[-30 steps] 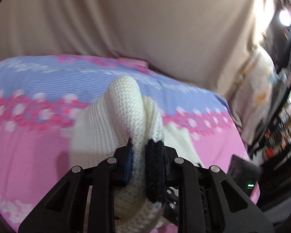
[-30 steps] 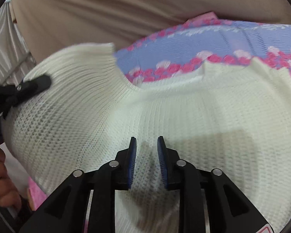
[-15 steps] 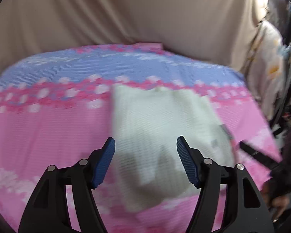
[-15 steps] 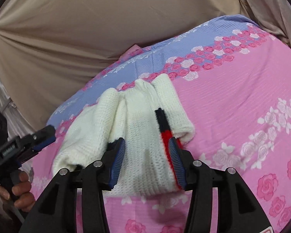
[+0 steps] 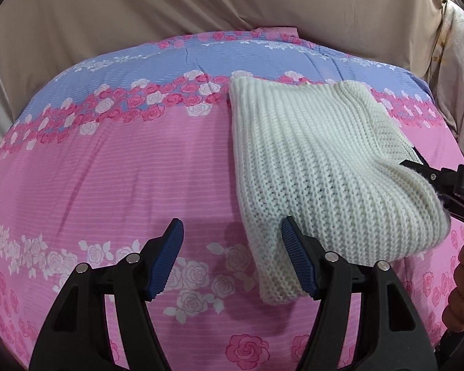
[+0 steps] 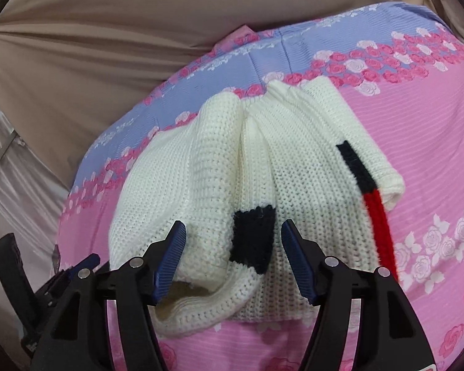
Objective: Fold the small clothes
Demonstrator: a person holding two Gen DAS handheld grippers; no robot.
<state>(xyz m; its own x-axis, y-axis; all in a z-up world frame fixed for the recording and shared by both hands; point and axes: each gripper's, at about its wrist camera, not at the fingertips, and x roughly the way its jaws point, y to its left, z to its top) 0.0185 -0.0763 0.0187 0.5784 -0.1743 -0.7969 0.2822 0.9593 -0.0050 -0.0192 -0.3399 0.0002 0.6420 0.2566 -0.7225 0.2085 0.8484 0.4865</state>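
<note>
My left claw [image 5: 232, 258] is spread wide and holds nothing; its right blue pad [image 5: 297, 259] sits over the near left edge of the white knitted sweater [image 5: 324, 170], though I cannot tell whether it touches. In the left wrist view the sweater lies folded on the bed's floral bedspread [image 5: 123, 170], filling the area from 12 to 3 o'clock of that claw, its ribbed surface up. At 3 o'clock the tip of my right claw [image 5: 442, 182] shows just beside the sweater's right fold.

In the right wrist view my right claw [image 6: 233, 258] is also spread wide, empty, hovering over the sweater [image 6: 207, 160]. A black knitted patch [image 6: 253, 238] lies between its pads, and a black and red stripe [image 6: 374, 207] runs along the fold at 2 o'clock. A rolled cuff opening [image 6: 195, 296] faces me at 7 o'clock. A beige curtain [image 6: 123, 37] hangs behind the bed.
</note>
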